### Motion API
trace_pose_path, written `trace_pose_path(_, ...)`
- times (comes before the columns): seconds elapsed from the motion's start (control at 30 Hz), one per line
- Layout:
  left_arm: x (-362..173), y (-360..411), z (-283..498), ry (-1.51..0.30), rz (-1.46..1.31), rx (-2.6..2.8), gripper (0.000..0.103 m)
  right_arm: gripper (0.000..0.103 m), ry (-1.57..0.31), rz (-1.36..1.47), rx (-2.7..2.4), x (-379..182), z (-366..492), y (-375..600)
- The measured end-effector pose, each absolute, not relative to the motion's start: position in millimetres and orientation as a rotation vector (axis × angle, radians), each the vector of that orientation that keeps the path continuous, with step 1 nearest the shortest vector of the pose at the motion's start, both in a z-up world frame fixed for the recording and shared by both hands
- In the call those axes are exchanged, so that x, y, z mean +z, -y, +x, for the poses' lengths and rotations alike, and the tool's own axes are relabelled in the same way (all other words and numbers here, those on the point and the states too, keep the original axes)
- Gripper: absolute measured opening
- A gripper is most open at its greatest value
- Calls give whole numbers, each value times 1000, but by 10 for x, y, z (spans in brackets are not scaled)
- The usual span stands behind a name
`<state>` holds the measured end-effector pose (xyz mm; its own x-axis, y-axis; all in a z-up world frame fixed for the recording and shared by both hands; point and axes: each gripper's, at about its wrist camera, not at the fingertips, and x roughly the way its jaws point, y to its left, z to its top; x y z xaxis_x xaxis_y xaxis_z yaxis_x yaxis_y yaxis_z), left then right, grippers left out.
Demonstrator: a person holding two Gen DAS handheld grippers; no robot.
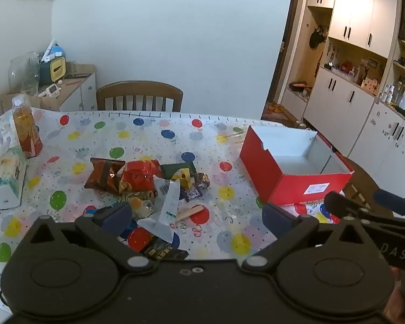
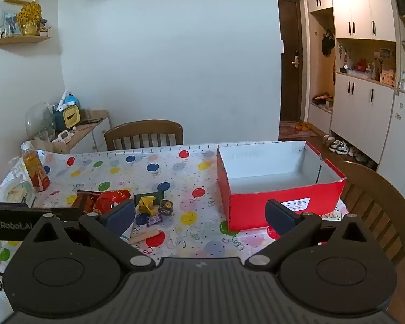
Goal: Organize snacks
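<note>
Both the left gripper (image 1: 197, 216) and right gripper (image 2: 199, 216) have fingers wide open and empty, so pick one wrapped snack from the pile (image 1: 145, 183) on the bench, left of the empty red cardboard box (image 1: 297, 172).

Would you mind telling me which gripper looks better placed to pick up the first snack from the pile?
Probably the left. The left gripper is open with the snack pile directly ahead between its fingers. The right gripper, also open, faces mostly the red box, with the pile off to its left.
</note>
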<state>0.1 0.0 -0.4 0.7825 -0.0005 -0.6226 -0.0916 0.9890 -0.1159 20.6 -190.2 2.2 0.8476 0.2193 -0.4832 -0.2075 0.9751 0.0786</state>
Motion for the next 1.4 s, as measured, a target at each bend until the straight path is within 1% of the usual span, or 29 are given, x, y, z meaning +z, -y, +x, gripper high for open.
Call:
trace_pose_path(0.1,-7,-19,-11,-680,-144,49,103,103,-525,34,235,-15,244,1869)
trace_pose_path(0.2,5,-2,17,-696,-152,44,103,103,-497,44,239,-9,188,1916)
trace_pose_path(0.33,32,-17,-28,-684,-151,41,103,103,-508,41,230,66,142,1961)
trace_pose_path(1.4,1,25,-29,-660,-131,16,102,103,-479,52,207,31,90,1906)
